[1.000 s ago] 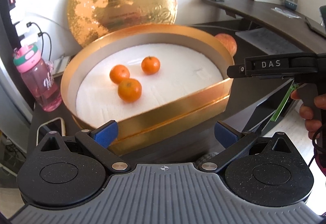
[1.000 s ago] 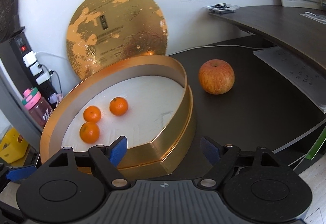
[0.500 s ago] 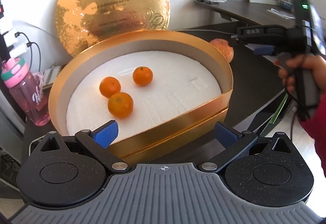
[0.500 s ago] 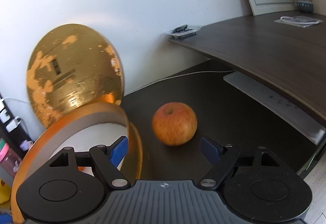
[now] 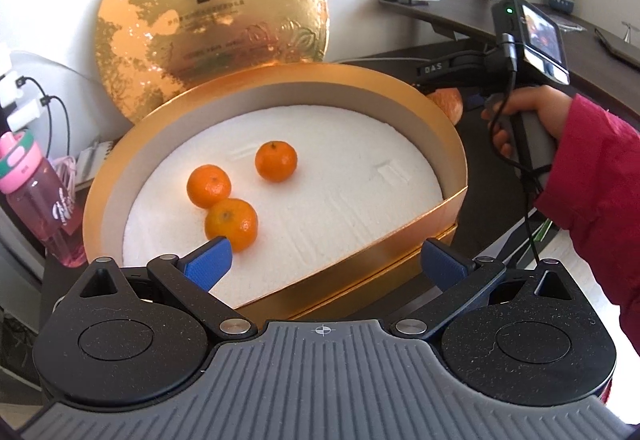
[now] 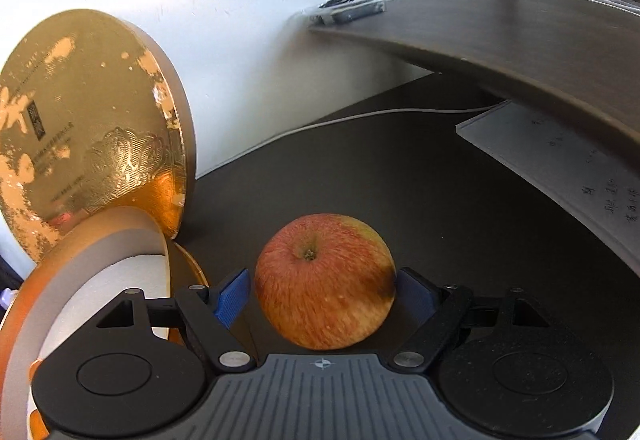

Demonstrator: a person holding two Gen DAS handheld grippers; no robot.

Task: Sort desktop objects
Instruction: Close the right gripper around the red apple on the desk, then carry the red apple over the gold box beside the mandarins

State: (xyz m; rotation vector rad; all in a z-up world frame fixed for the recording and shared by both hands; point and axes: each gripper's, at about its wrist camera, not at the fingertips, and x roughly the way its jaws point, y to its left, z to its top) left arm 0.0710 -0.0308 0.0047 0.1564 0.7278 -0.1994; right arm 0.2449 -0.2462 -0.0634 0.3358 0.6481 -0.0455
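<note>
Three tangerines [image 5: 209, 185] [image 5: 276, 161] [image 5: 232, 224] lie on the white lining of a round gold box [image 5: 360, 260]. My left gripper [image 5: 326, 258] hangs open over the box's front rim, its left pad just in front of the nearest tangerine and holding nothing. A red-yellow apple [image 6: 324, 280] sits on the dark desk to the right of the box. My right gripper [image 6: 324, 288] straddles it; its jaws have just been opening, with a gap showing at the left pad. In the left wrist view, a hand [image 5: 520, 111] in a red sleeve holds that gripper by the apple [image 5: 448, 103].
The gold lid [image 5: 212, 19] leans on the wall behind the box. A pink bottle [image 5: 36, 195] and plugged chargers [image 5: 20, 107] stand at the left. A raised desk shelf [image 6: 520, 39], white papers [image 6: 560, 175] and a cable [image 6: 360, 115] lie right of the apple.
My right gripper swung right from over the box to the apple, which now sits between its jaws. My left gripper edged forward over the box rim.
</note>
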